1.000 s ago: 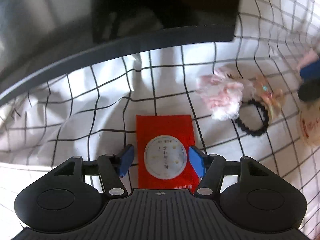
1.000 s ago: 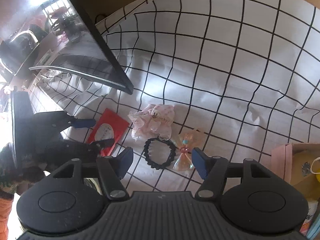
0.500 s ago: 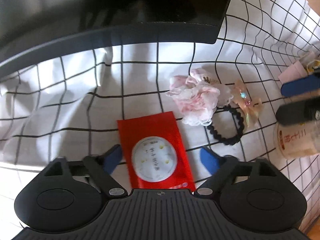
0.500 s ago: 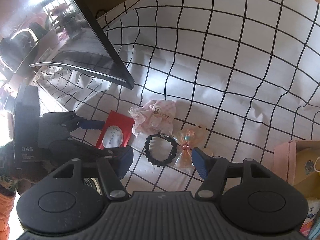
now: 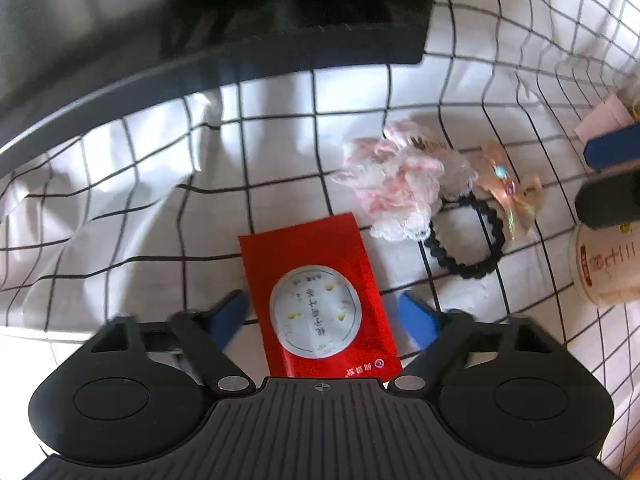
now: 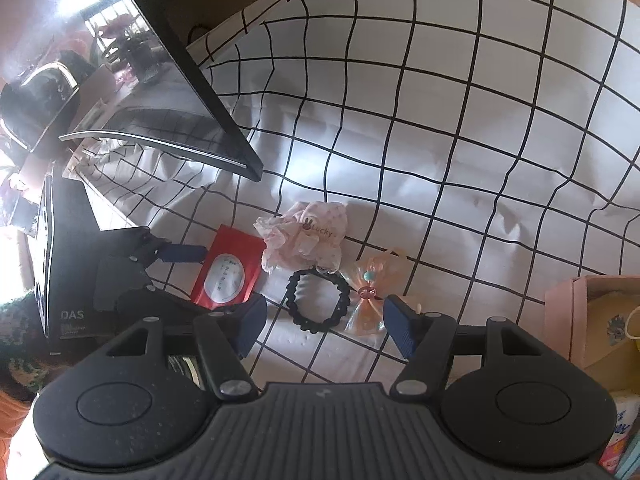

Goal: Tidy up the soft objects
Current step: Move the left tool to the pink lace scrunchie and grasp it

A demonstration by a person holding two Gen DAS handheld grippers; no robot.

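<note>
A white grid-patterned cloth (image 6: 440, 128) covers the surface, with a dark monitor (image 5: 224, 32) at 11 o'clock. The red packet (image 5: 316, 300) lies flat between the spread jaws of the left gripper (image 5: 326, 314), untouched. At 1 o'clock of it sit the pink ruffled scrunchie (image 5: 396, 188), the black hair tie (image 6: 318, 300) and the sheer bow clip (image 6: 370, 294), just ahead of the right gripper (image 6: 324, 316), jaws also spread. The scrunchie looks light and squashy; pinching its bunched middle should hold.
</note>
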